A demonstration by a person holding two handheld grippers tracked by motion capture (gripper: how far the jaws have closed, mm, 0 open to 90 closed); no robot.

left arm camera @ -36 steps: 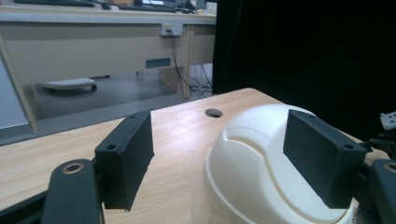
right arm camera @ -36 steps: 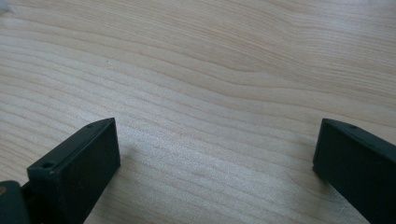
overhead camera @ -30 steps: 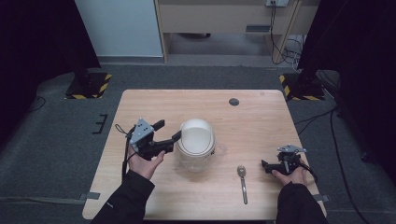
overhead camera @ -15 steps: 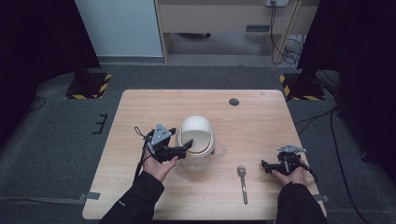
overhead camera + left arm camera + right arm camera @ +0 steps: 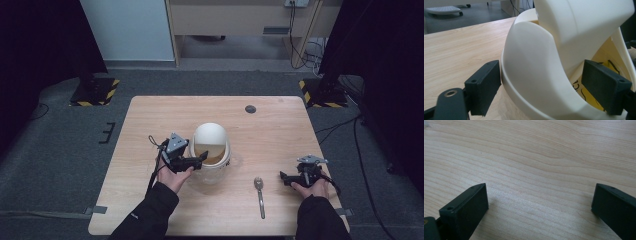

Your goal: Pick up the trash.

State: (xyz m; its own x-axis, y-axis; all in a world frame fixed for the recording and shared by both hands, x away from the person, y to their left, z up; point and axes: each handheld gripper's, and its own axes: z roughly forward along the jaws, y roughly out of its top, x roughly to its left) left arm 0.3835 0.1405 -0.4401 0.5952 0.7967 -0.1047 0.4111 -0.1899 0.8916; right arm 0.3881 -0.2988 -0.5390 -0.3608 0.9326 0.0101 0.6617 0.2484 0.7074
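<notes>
Wooden table (image 5: 150, 130) — left gripper (image 5: 197, 161), jaws just opening, straddles upright container's (image 5: 212, 165) rim.

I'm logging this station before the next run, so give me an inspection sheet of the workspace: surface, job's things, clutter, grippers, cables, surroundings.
Surface: wooden table, level, no spills seen.
Job's things: white container near the middle, its lid tipped up at the back, brownish inside.
Clutter: spoon right of the container; small dark disc near the far edge.
Grippers: left gripper at the container's near-left rim, its jaws just opened and astride the wall without pressing; right gripper open, low over bare wood.
Cables: one trails from each gripper; more hang behind the table.
Surroundings: grey floor, two striped stand bases, dark curtains, wooden cabinet.
</notes>
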